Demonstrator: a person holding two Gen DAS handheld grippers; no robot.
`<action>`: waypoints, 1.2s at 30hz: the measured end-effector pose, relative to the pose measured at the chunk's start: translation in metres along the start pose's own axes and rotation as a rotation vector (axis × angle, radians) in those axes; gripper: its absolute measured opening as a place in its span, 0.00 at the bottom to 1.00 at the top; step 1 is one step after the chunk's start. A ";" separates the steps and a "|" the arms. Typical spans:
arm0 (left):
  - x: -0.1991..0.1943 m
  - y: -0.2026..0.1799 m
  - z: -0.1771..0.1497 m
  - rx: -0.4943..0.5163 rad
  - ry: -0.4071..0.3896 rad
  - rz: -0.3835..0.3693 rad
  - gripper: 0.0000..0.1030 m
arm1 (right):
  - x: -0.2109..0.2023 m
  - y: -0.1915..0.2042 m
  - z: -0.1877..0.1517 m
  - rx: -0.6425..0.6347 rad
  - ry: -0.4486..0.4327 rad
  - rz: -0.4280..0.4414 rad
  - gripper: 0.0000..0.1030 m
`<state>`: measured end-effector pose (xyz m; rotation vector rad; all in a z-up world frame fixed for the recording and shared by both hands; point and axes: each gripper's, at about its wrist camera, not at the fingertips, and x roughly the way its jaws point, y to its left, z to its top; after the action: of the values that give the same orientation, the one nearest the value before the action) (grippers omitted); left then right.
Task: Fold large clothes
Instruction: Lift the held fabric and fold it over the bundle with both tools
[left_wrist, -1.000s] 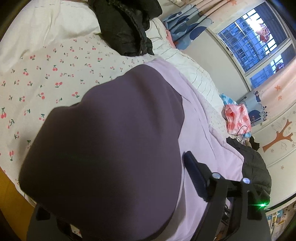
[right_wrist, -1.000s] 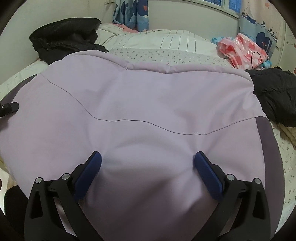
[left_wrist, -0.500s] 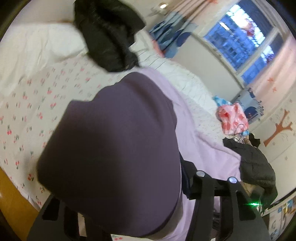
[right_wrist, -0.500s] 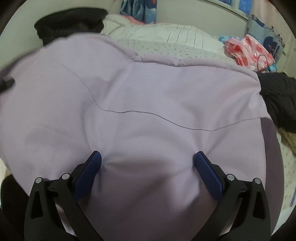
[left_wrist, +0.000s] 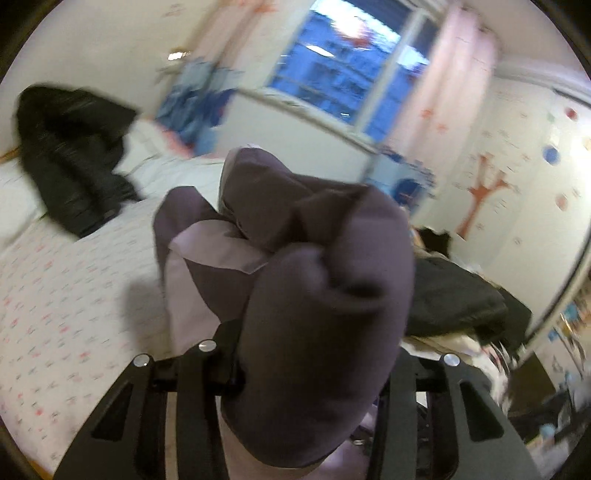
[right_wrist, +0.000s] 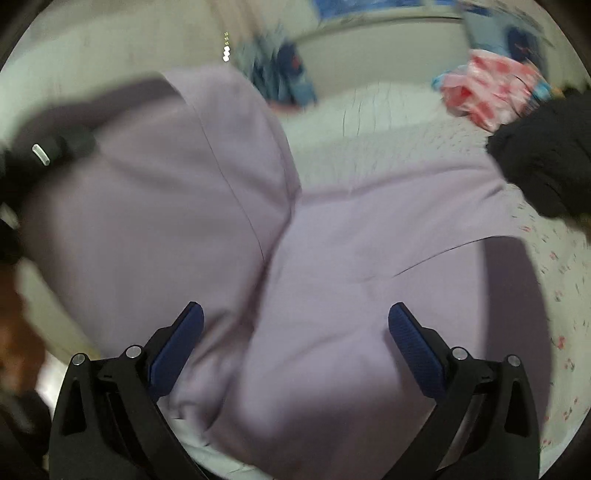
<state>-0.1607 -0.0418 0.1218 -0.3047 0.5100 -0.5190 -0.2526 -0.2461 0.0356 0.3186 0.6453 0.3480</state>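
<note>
Jaws of our left gripper (left_wrist: 310, 373) have just been closing and now pinch a bunched dark purple fold of the lilac garment (right_wrist: 369, 258), lifted above the bed (left_wrist: 74, 277). Our right gripper (right_wrist: 295, 325) has its jaws wide, with the cloth between them, not pressed. The garment stretches across the bed from left to right; its long axis we cannot tell.

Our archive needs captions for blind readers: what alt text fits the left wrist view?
The left gripper clamps a bunched dark purple and lilac garment, lifted above a cherry-print bed. A black jacket lies behind, under a window.
</note>
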 end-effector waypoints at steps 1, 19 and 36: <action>0.008 -0.019 -0.001 0.043 0.003 -0.018 0.41 | -0.017 -0.023 0.002 0.085 -0.035 0.062 0.94; 0.128 -0.211 -0.168 0.790 0.224 -0.016 0.45 | -0.092 -0.201 0.075 0.407 -0.111 0.371 0.94; 0.046 -0.100 -0.085 0.537 0.290 -0.026 0.57 | 0.043 -0.077 0.121 -0.173 0.269 0.143 0.27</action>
<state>-0.2109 -0.1619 0.0737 0.2819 0.6255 -0.7083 -0.1274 -0.3194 0.0744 0.1528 0.8522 0.5870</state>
